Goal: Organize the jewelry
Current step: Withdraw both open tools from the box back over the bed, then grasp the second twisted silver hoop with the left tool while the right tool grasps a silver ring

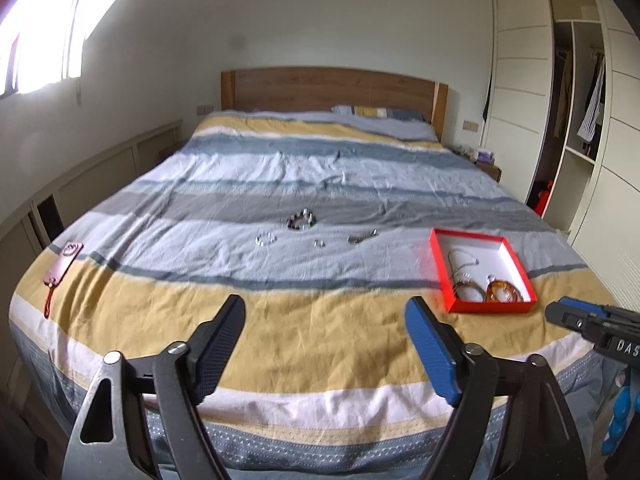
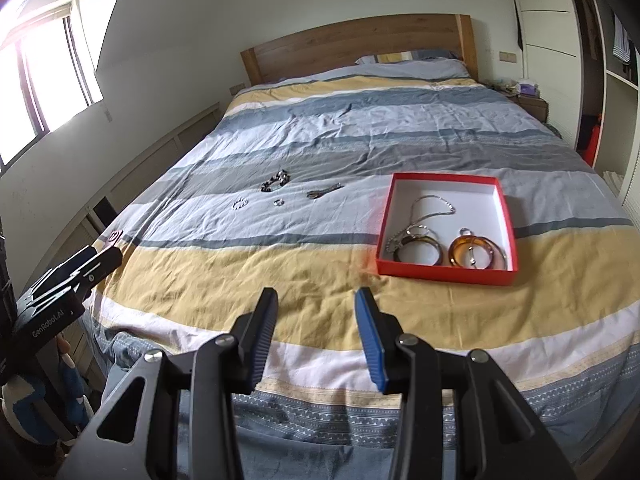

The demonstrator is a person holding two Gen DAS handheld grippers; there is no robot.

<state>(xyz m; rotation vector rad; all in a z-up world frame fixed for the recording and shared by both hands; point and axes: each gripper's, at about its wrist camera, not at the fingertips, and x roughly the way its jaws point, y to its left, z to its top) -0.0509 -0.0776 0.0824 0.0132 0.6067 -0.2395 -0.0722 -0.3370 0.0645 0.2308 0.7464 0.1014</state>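
Observation:
A red box (image 2: 444, 270) with a white inside lies on the striped bedspread at the right; in it are an amber bangle (image 2: 476, 257), a dark bangle (image 2: 418, 254) and a silver chain (image 2: 434, 204). Farther up the bed lie a dark bead bracelet (image 1: 301, 219), a small pale bracelet (image 1: 266, 237), a ring (image 1: 319, 243) and a metal clasp piece (image 1: 362, 237). My left gripper (image 1: 325, 310) hangs open over the bed's foot, nothing between its fingers. My right gripper (image 2: 316, 300) is open too, empty, just left of the box.
A pink phone case with a strap (image 1: 62, 262) lies at the bed's left edge. A wooden headboard (image 1: 332, 88) and a pillow stand at the far end. A wardrobe (image 1: 560, 100) and a bedside table line the right side; a low cabinet runs under the window at left.

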